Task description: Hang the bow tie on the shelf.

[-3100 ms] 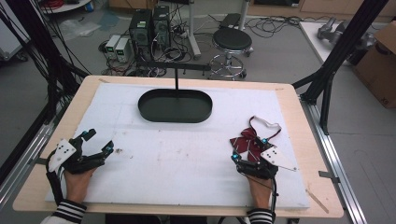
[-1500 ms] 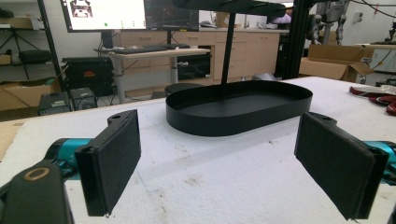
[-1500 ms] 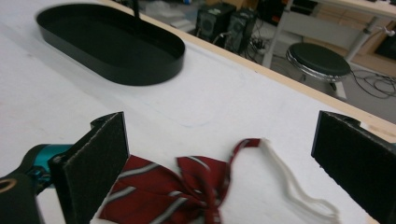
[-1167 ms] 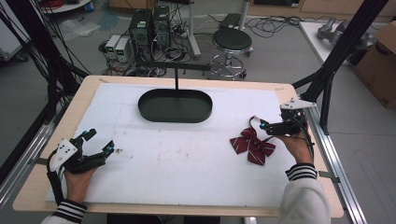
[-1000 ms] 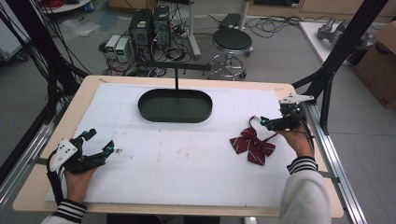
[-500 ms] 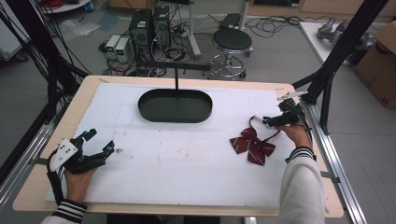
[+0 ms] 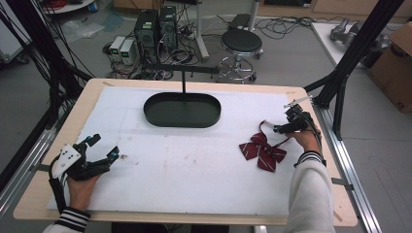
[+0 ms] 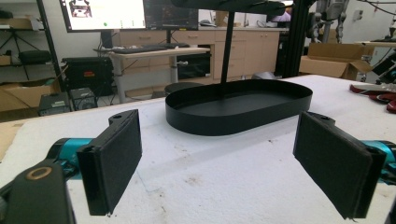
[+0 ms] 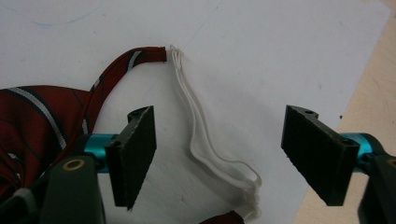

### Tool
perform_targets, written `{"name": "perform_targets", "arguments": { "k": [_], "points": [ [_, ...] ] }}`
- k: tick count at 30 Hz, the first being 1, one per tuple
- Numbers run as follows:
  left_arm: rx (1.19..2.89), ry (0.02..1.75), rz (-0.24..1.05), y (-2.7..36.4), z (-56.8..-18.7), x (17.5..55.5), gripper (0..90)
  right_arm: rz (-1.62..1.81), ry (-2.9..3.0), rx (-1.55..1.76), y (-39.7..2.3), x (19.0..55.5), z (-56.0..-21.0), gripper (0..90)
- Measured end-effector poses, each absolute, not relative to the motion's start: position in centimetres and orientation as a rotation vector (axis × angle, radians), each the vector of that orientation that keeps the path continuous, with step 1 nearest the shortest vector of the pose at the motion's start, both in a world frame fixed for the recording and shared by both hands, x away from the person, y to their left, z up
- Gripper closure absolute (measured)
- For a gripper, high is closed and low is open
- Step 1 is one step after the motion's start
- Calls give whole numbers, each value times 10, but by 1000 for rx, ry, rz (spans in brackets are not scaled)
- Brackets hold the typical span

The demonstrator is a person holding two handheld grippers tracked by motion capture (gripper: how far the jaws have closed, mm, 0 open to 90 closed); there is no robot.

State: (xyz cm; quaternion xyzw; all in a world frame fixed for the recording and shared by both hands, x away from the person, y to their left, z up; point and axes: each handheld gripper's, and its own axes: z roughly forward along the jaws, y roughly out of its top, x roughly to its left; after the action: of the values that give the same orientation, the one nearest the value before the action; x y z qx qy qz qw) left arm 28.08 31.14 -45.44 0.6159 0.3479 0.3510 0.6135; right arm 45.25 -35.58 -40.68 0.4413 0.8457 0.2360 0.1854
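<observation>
A dark red striped bow tie [image 7: 262,150] lies flat on the white mat at the right. Its red strap [image 9: 135,58] ends in a white elastic loop [image 9: 205,149]. My right gripper [image 7: 278,128] hangs low over that loop, pointing down. Its jaws have just been closing. The elastic lies between the pads [image 9: 135,154] with gaps on both sides, so nothing is gripped. My left gripper [image 7: 104,145] rests on the mat at the front left, open and empty. It faces the black oval tray [image 8: 243,112].
The black oval tray [image 7: 160,121] stands at the mat's far middle, with a thin black post [image 7: 183,87] rising from it. The table's wooden right edge [image 9: 373,84] runs close beside the right gripper. Black frame struts [image 7: 340,82] stand past the right corner.
The right hand went from beside the bow tie at the front to the far right, then sank toward the elastic loop with its jaws narrowing. The left hand has stayed put.
</observation>
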Motion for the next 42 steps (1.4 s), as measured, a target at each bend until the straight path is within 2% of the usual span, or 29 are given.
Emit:
{"name": "perform_targets", "arguments": {
  "k": [9, 16, 18, 25, 31, 34, 42],
  "points": [
    [1415, 802, 813, 311, -455, 281, 158, 671, 2410, 1210, -351, 455, -410, 446],
    [1419, 803, 811, 311, -454, 281, 158, 624, 2449, 1192, -348, 459, -416, 544],
    [1417, 803, 813, 311, -454, 281, 158, 613, 2452, 1182, -347, 460, -416, 611],
    [1420, 803, 812, 311, -454, 281, 159, 584, 2476, 1173, -346, 461, -420, 677],
    [1420, 803, 811, 311, -454, 281, 159, 598, 2497, 1153, -347, 463, -421, 779],
    [1419, 803, 811, 311, -454, 281, 158, 575, 2496, 1151, -346, 463, -421, 858],
    [1419, 804, 811, 311, -454, 281, 159, 564, 2485, 1155, -343, 464, -420, 873]
  ]
}}
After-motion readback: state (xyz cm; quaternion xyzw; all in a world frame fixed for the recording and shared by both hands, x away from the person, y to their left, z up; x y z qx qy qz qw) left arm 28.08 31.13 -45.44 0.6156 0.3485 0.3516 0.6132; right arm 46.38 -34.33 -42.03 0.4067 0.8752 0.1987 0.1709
